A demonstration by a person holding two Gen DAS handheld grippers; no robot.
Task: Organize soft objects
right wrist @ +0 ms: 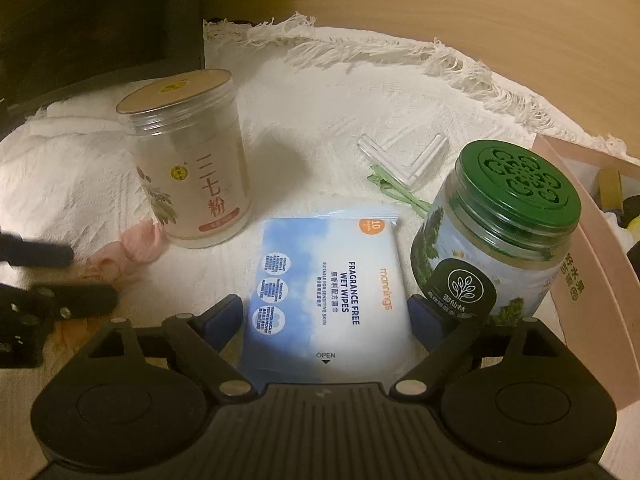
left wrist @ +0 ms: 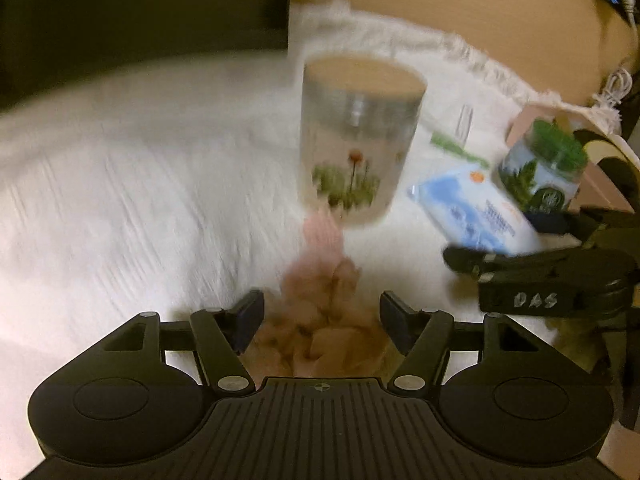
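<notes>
A soft pink plush thing [left wrist: 320, 312] lies on the white cloth [left wrist: 140, 200] between the open fingers of my left gripper [left wrist: 322, 316]; the view is blurred. In the right wrist view the plush [right wrist: 136, 246] lies left of a blue pack of wet wipes [right wrist: 326, 296]. My right gripper [right wrist: 326, 320] is open around the near end of the pack, which lies flat on the cloth [right wrist: 320, 100]. The pack also shows in the left wrist view [left wrist: 476, 208], with the right gripper's fingers [left wrist: 480, 264] beside it.
A clear jar with a tan lid [right wrist: 188, 160] stands behind the plush; it also shows in the left wrist view [left wrist: 356, 136]. A green-lidded jar [right wrist: 500, 232] stands right of the pack. A pink box [right wrist: 592, 248] sits at the right. Clear plastic pieces [right wrist: 404, 160] lie behind.
</notes>
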